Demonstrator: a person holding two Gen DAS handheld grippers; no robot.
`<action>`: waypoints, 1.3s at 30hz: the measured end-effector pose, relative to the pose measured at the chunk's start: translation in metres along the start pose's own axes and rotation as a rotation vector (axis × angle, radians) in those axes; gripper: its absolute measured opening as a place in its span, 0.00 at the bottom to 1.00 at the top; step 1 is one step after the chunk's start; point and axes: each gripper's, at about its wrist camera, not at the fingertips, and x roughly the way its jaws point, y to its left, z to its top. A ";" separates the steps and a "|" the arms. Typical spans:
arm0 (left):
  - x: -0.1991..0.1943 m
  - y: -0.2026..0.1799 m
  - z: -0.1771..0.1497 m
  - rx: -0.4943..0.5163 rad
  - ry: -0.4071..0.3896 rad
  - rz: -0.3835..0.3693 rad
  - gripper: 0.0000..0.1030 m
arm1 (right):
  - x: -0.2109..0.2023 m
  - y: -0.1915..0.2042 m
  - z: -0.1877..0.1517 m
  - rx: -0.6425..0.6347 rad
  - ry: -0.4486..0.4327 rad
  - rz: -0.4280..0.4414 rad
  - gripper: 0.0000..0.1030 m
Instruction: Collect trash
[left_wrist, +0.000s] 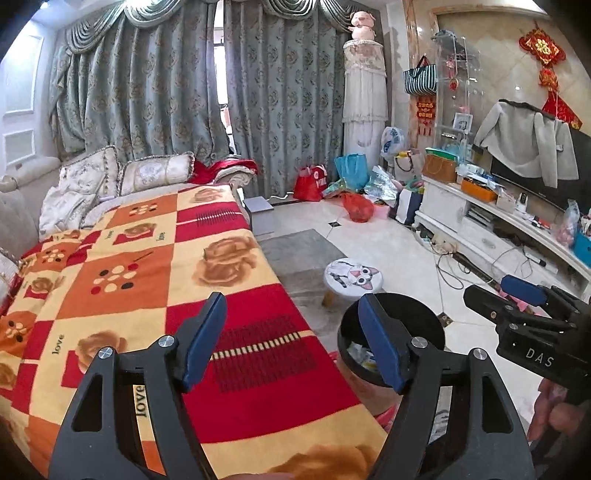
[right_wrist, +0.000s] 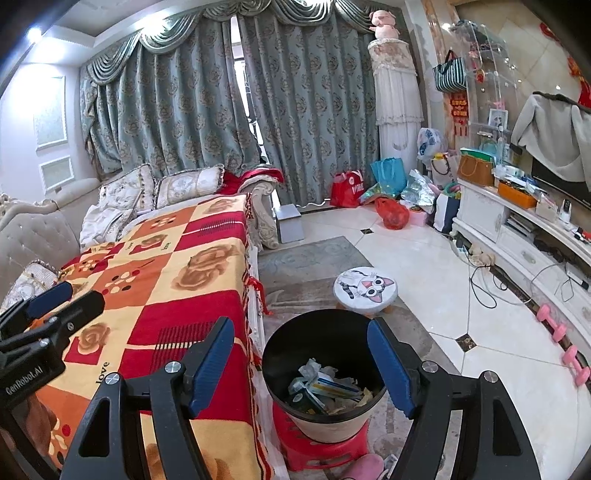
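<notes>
Right wrist: trash bin (right_wrist: 325, 369) below open right gripper (right_wrist: 301, 365).

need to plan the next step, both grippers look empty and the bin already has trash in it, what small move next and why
Probably pan both grippers to hunt for leftover litter: the left gripper and right gripper are open and empty, the bin holds wrappers, and the blanket shows no trash.

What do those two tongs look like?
Both tongs are black plastic frames with cut-out slots, silver screws at the joints and ribbed blue pads on the fingers. The left tongs bear white "GenRobot.AI" lettering on the side; the right tongs show "DAS". No cables or sleeves show.
</notes>
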 end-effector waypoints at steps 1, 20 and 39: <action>0.000 -0.001 0.000 -0.004 0.001 -0.004 0.71 | 0.000 0.000 0.000 -0.001 0.000 -0.001 0.70; 0.014 0.000 -0.005 -0.057 0.035 -0.060 0.71 | 0.002 -0.002 -0.001 -0.005 0.009 -0.017 0.72; 0.019 0.004 -0.006 -0.063 0.050 -0.069 0.71 | 0.008 0.000 -0.007 -0.013 0.031 -0.015 0.74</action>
